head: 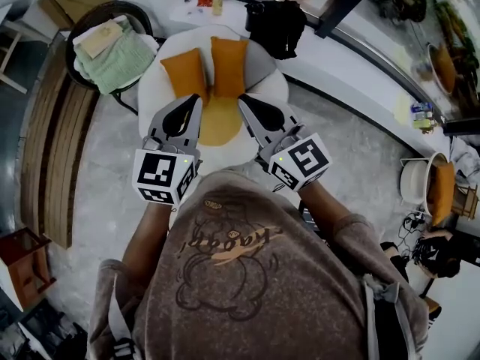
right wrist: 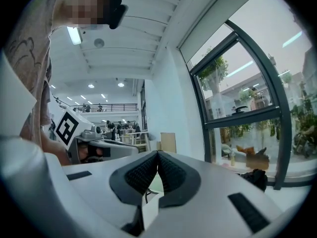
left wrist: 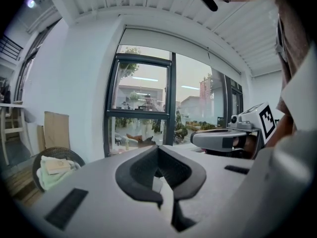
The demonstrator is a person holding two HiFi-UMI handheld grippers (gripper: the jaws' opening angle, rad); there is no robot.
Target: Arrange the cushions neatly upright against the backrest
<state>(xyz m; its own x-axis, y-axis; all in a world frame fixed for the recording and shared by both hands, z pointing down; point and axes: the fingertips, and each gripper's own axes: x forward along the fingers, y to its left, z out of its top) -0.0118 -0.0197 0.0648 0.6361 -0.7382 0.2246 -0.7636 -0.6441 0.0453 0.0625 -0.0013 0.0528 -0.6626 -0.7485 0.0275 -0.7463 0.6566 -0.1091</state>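
Observation:
Two orange cushions stand upright side by side against the backrest of a round white chair (head: pixel 154 88): the left cushion (head: pixel 186 73) and the right cushion (head: pixel 229 66). A yellow seat pad (head: pixel 220 122) lies in front of them. My left gripper (head: pixel 196 98) and right gripper (head: pixel 241 100) hover over the seat, just short of the cushions, both shut and holding nothing. The left gripper view shows its jaws (left wrist: pixel 158 150) closed against the window, with the right gripper (left wrist: pixel 223 139) alongside. The right gripper view also shows closed jaws (right wrist: pixel 158 155); no cushion appears in either gripper view.
A dark basket of green towels (head: pixel 112 51) stands left of the chair, and a black bag (head: pixel 277 25) sits behind it on the right. A wooden bench (head: pixel 56 148) runs along the left. A long white window ledge (head: pixel 352 73) curves past on the right.

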